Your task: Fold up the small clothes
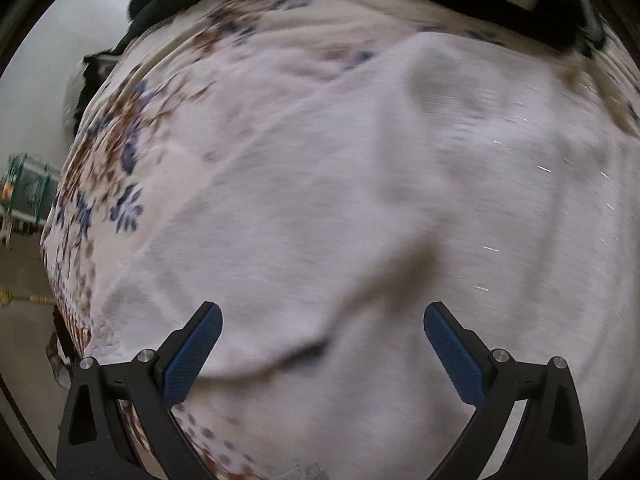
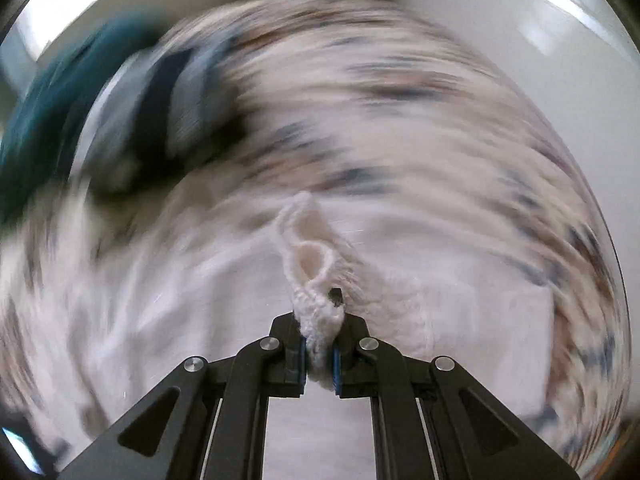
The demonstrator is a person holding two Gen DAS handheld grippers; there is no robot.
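A white knit garment lies spread over a flower-patterned cloth and fills most of the left wrist view. My left gripper is open just above it, with nothing between the blue pads. My right gripper is shut on a bunched, ribbed edge of the white garment, which stands up from the jaws. The right wrist view is heavily blurred by motion.
Dark and teal clothes lie piled at the far edge of the patterned cloth; they also show in the right wrist view at upper left. A teal item stands on the floor at left, past the cloth's edge.
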